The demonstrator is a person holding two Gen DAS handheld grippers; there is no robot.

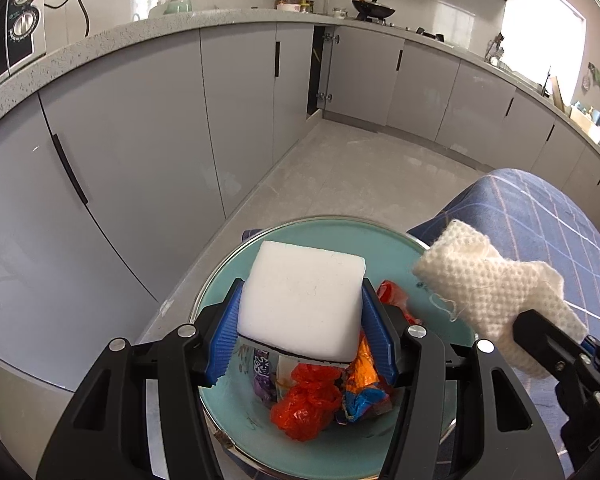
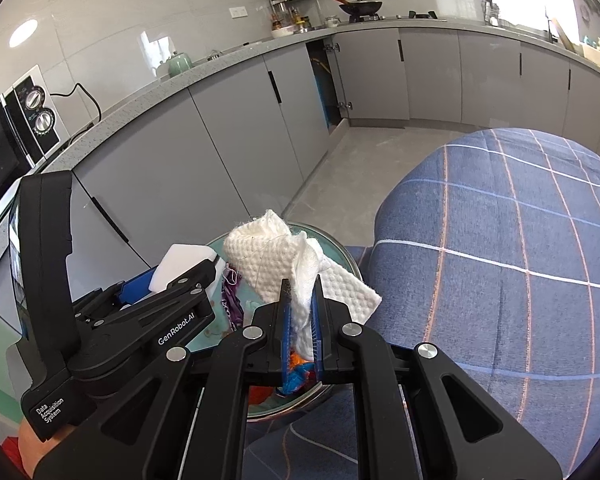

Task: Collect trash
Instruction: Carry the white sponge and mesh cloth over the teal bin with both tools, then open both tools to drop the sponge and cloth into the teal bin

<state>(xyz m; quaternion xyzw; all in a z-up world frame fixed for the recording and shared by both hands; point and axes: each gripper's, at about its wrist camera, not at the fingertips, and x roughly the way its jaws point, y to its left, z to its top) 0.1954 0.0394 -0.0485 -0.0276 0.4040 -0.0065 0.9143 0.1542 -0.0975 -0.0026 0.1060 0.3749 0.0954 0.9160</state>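
Grey kitchen cabinets (image 1: 148, 128) curve behind the teal bin (image 1: 228, 408). My left jaws clamp a light, crumbly white foam block (image 1: 302, 304) by its sides above it; my right jaws pinch a limp white cloth (image 2: 284, 268), best held mid-fold.

Grey speckled counter (image 2: 236, 54) runs along the wall w/ a microwave (image 2: 8, 136) at its left end, green kettle (image 2: 179, 65) mid-run, spice rack (image 2: 292, 12) in the corner, black wok (image 2: 360, 7) right of that.
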